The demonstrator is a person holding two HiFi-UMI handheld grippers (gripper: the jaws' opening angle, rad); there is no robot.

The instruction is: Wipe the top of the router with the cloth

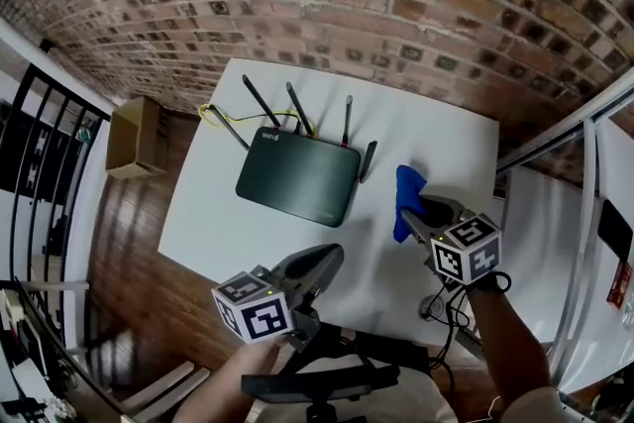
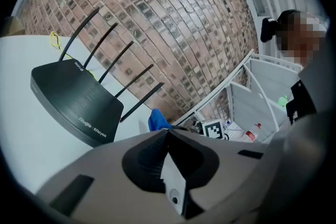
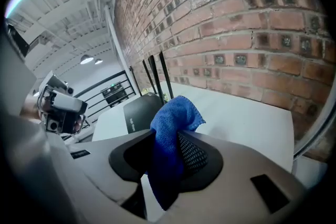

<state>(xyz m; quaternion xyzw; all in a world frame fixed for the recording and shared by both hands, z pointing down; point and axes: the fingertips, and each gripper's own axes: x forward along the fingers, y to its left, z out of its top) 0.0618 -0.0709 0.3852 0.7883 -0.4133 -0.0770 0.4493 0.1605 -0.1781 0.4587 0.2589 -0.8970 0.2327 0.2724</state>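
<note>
Now right claw pinches the cloth near the router (left claw closed, empty).

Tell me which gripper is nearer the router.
Left. The left gripper, shut and empty, hovers just off the near edge of the router. The right gripper, clamping the cloth, sits farther off to the router's right.

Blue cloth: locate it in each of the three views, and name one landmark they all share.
Head view: cloth right of centre, in the right claw.
Left gripper view: cloth, a small blue patch at centre, just beyond the left claw.
Right gripper view: cloth at centre, clamped between the jaws.
Shared landmark: the black router, left of the cloth in each.
</note>
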